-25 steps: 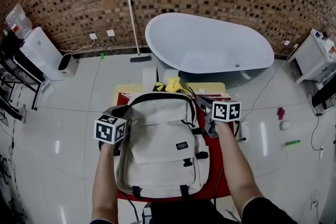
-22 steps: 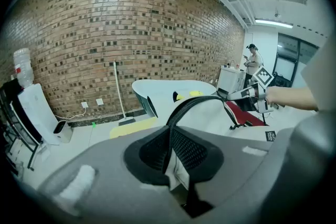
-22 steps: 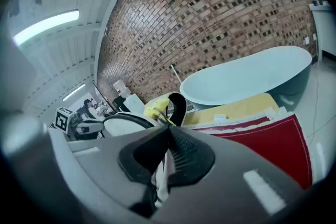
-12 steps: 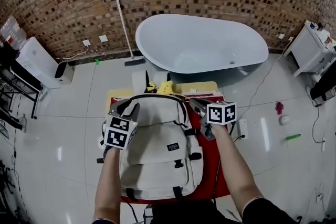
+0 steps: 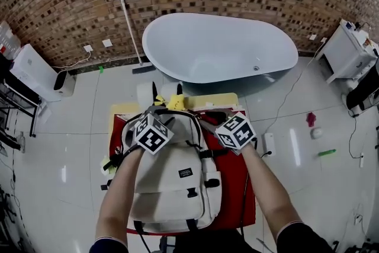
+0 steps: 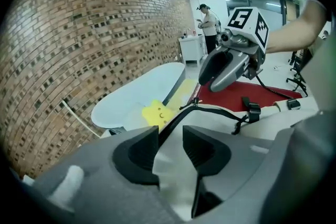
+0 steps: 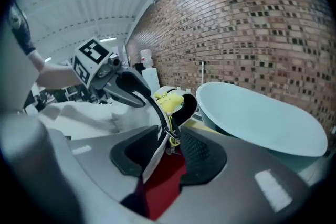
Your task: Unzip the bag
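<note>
Head view has the pale bathtub (image 5: 219, 47) beyond the bag's top end and the red tabletop (image 5: 234, 186) under the bag (image 5: 174, 186), a cream backpack lying flat. At the bag's top, both tongs have just been opening and stand released: the left tongs (image 6: 171, 149) straddle its fabric, and the right tongs (image 7: 171, 150) straddle its zipper pull (image 7: 170, 138). A yellow toy (image 5: 175, 103) lies just beyond the bag.

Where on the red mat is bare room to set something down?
Bare: the mat strip between bag and right forearm. Crowded: the bag's top, where left tool and right tool, jaws just opened around fabric and zipper pull, near the toy.
</note>
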The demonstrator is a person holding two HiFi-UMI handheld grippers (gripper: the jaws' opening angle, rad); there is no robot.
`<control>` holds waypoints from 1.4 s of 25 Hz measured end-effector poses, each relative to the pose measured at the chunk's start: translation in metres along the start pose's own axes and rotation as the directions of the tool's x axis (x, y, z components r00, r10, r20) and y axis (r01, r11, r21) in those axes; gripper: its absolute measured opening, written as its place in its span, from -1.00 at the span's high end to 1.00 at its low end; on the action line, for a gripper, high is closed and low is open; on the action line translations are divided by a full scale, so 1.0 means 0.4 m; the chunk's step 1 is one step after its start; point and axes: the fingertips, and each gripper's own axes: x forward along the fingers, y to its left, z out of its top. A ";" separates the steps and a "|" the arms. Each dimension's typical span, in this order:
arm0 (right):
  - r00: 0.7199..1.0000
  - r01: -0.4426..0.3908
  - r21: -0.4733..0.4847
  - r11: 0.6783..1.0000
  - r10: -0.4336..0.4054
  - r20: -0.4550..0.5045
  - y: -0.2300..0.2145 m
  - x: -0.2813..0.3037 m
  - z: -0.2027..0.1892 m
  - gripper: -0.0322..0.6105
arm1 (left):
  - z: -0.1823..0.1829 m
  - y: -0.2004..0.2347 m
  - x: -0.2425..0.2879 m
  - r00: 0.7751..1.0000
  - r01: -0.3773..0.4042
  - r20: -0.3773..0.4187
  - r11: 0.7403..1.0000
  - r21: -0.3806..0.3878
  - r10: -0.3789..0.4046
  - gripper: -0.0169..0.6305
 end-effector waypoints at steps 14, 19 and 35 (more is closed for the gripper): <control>0.914 -0.384 -0.665 0.640 0.160 -0.373 0.021 0.119 -0.084 0.49 | -0.034 0.029 0.074 0.993 0.090 -0.080 0.996 -0.011 -0.091 0.74; 0.902 -0.407 -0.766 0.498 0.086 -0.423 0.014 0.113 -0.093 0.81 | -0.034 0.025 0.051 0.992 0.104 -0.067 0.994 -0.046 -0.107 0.89; 0.868 -0.445 -0.708 0.548 0.069 -0.493 0.140 -0.001 -0.234 0.82 | -0.019 0.029 -0.036 0.997 0.069 0.044 0.983 -0.171 -0.062 0.89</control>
